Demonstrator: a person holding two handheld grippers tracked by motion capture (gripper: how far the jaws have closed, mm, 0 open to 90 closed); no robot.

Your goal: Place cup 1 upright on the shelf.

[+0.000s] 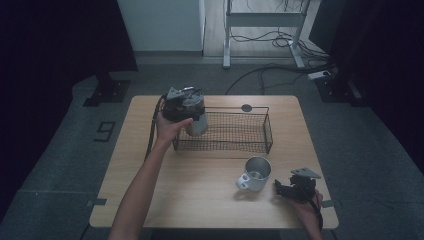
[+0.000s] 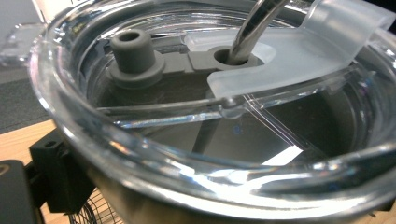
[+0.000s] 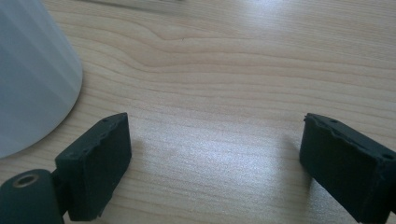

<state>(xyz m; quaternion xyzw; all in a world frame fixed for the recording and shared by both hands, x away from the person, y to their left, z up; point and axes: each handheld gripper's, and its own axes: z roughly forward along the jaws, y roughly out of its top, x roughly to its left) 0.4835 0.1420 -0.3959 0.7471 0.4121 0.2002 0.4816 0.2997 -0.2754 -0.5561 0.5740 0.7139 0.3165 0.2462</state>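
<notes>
**High view: your left hand-held gripper has the tumbler at the basket's left end**

High view first: your left hand-held gripper [image 1: 183, 102] sits in the upper middle of the frame, clamped on a steel tumbler [image 1: 196, 117] with a clear lid. You hold the tumbler lifted and slightly tilted at the left end of the black wire basket [image 1: 250, 131], which stands on the far half of the table [image 1: 200, 185]. I cannot tell whether the tumbler's base touches the basket's mesh.

Your left gripper view looks close onto the tumbler's clear lid [image 2: 299, 60]. A metal straw [image 2: 254, 28] passes through a grey seal near the top centre, and a grey rubber plug [image 2: 133, 49] stands at the upper left. One black jaw shows pressed against the tumbler's wall at the lower left, with basket mesh just beneath it.

Your right hand-held gripper [image 1: 295, 189] rests low at the lower right of the high view, near the table's front edge. It is released: in your right gripper view the two jaws stand wide apart at the bottom corners with bare wood between them.

A metal mug [image 1: 256, 173] with a white handle stands upright just left of that gripper, apart from it and in front of the basket. Its pale wall [image 3: 32, 74] fills the upper left of your right gripper view, clear of the jaws.
</notes>
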